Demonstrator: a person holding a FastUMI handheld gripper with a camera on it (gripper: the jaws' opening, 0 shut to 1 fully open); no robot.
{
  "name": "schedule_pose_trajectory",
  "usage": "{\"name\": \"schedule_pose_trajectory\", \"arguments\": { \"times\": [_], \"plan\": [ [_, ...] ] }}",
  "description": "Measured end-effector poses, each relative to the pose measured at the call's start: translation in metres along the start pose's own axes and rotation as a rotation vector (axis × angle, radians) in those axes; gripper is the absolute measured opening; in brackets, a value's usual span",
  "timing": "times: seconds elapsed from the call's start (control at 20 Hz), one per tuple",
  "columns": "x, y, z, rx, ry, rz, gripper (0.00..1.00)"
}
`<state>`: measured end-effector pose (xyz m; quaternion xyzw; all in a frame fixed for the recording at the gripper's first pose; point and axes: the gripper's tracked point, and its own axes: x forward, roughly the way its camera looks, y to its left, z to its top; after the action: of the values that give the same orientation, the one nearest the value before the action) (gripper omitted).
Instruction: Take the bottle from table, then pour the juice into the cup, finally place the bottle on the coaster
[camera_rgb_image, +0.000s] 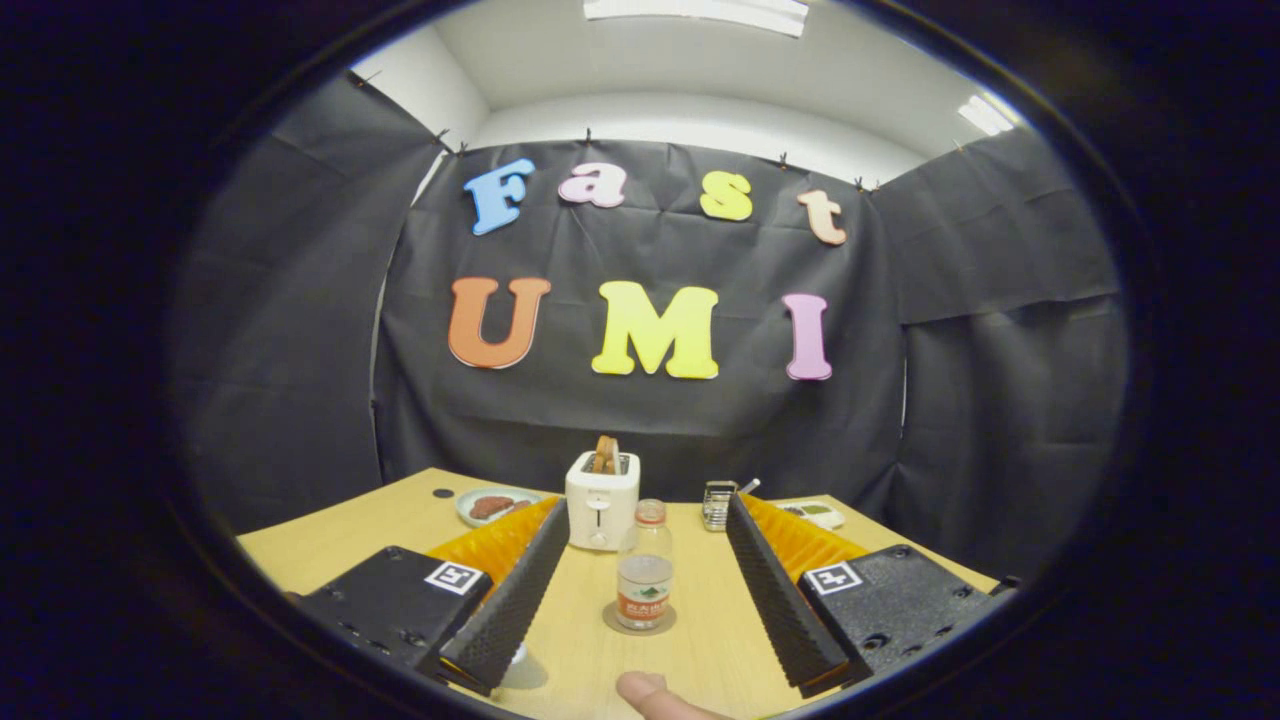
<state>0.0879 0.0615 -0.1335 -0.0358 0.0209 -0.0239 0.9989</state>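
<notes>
**A:** Your claw (640, 590) is spread wide, gripping nothing. What worries you from here?

**B:** Start with the big things. The pale wooden surface (350, 540) is crowded at its far side: a white two-slot toaster (601, 512) with bread standing in it sits right behind the bottle, with a small plate (480, 505) beside it. Push too far forward and you could knock the bottle back against that toaster.

**A:** And the bottle itself?

**B:** The small clear plastic bottle with a red cap and red-banded label (645, 565) stands upright between your fingers, well apart from both, on a thin round coaster (612, 622). It looks light and nearly empty, so I'd judge an uneven squeeze would tip it. A fingertip (650, 692) also rests on the surface just below the bottle.
</notes>
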Motion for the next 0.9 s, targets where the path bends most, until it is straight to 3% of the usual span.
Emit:
{"name": "schedule_pose_trajectory", "arguments": {
  "times": [0.6,0.9],
  "plan": [
    [-0.102,-0.057,0.109,0.063,-0.022,-0.024,1.00],
    [-0.132,-0.062,0.128,0.032,-0.022,-0.014,1.00]
  ]
}}
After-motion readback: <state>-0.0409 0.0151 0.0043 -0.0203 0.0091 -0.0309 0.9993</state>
